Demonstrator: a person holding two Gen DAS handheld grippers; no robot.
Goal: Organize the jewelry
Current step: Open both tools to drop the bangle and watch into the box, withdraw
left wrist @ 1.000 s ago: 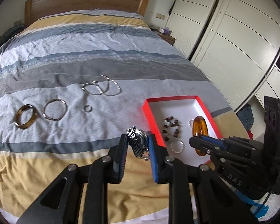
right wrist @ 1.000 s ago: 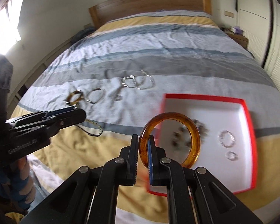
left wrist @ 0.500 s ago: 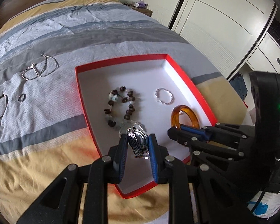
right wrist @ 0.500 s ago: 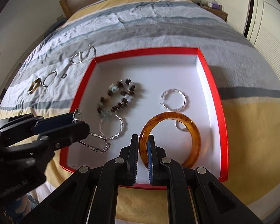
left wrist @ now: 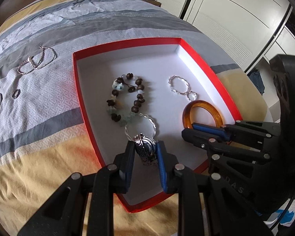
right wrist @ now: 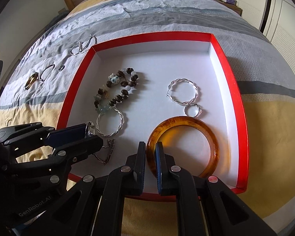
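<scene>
I have both grippers down inside the red box (right wrist: 235,90), each one grasping a piece. My left gripper (left wrist: 144,147) is clenched on the metal watch (left wrist: 144,146), pinching the round case between the pads, with the link strap hanging under it and pooling on the box floor. The watch feels like the heavier, slicker item: polished steel, rigid case, floppy strap. I judge the case the right place to hold, since the strap would slide and swing.

My right gripper (right wrist: 150,153) is clenched across the near rim of the amber bangle (right wrist: 212,137), one pad inside the ring and one outside. The bangle lies nearly flat ahead of the gripper, low over the white floor or on it. It is stiff, smooth and light, probably resin, so it could chip if dropped and could twist out of a thin pinch; gripping across the band keeps it steady.

Just ahead of my left gripper sits a twisted silver hoop (left wrist: 145,123), almost touching the watch, with the beaded bracelet (left wrist: 125,100) beyond it. Ahead of the bangle lie a second hoop (right wrist: 183,93) and a small ring (right wrist: 193,111), close enough to get nudged. Off to the left of the box, more pieces wait on the bed (left wrist: 39,102): a chain (left wrist: 37,62) and a small ring (left wrist: 16,93).
</scene>
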